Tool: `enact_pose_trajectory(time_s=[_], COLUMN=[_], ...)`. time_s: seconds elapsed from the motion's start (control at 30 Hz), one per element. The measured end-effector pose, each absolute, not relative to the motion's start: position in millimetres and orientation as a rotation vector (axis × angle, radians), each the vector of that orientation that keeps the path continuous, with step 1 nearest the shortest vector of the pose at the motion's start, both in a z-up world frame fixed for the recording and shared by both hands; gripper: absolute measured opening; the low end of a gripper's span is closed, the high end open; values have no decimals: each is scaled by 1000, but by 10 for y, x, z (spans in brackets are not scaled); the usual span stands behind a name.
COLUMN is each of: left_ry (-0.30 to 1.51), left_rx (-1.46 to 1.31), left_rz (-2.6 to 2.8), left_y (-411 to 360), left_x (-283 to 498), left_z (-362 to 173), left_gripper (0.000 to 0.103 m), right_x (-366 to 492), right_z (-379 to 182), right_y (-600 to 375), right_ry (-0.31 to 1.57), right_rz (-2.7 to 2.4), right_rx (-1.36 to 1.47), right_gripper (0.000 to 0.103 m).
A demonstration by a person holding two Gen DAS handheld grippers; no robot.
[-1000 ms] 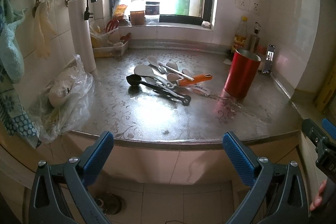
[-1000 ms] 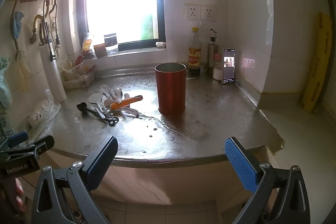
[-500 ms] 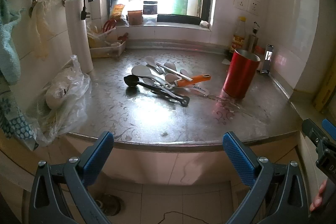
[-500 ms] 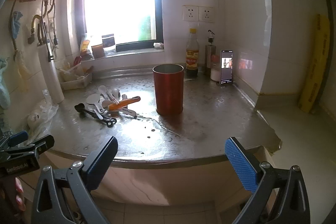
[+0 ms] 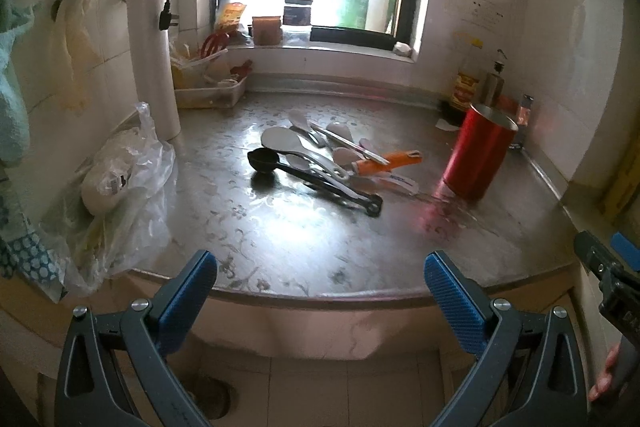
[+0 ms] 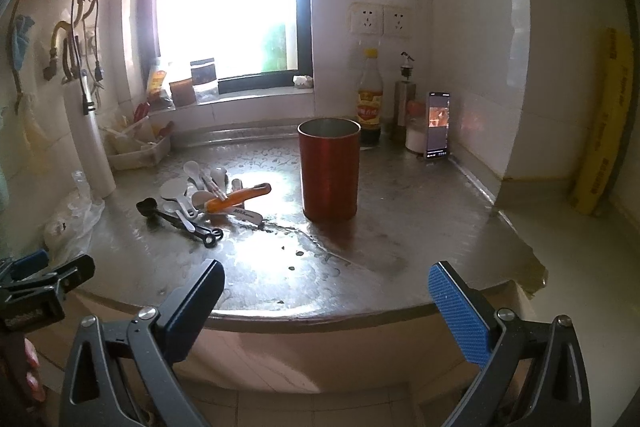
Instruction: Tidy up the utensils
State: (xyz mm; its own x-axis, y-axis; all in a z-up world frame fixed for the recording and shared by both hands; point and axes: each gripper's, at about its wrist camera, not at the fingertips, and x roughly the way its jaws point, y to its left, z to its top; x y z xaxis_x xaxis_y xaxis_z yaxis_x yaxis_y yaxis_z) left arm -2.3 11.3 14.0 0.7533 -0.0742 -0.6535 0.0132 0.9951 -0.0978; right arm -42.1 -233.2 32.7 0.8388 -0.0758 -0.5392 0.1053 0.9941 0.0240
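I see a big shiny metal bench [image 5: 320, 247] with a swirly pattern. A tall round red cup [image 6: 329, 169] stands up straight near its right back part, open at the top. The spoons and tools [image 5: 332, 159] lie flat in a pile near the middle. The black scoop [image 5: 264, 159] points its long handle toward the front right. The orange handle [image 5: 390, 159] points at the cup. My left tongs [image 5: 320, 291] and right tongs [image 6: 326, 297] are both wide apart, holding nothing, in front of the bench's front edge.

utensils [image 5: 328, 159]: spoons, black scoops, orange-handled tool, heaped flat | red holder [image 6: 329, 170]: upright, empty, near the heap
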Motion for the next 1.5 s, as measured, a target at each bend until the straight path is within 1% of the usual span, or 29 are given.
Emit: enact_pose_trajectory(time_s=[0.37,0.63,0.73,0.93,1.2,1.5], left_ry=[723,712,711,732,786,821], left_rx=[-135,-183,-210,-266,-228,-229], left_rz=[-71,-36,-21,24,86,126], left_y=[219,182,167,111,-89,-114], left_x=[527,1186,1426,1780,2063,2185], left_z=[-24,-22,40,-14,-141,-176], left_gripper=[103,103,103,103,103,103], right_x=[63,815,1098,1576,1999,2200], right_z=[222,96,44,-121,-310,-387], right_y=[-2223,-2398,-2491,-2692,-2863,-2864], right_ry=[584,581,601,626,673,676], right_rz=[-83,-46,-36,-12,69,115], right_rx=[50,58,55,38,46,46], right_gripper=[103,103,103,103,103,103])
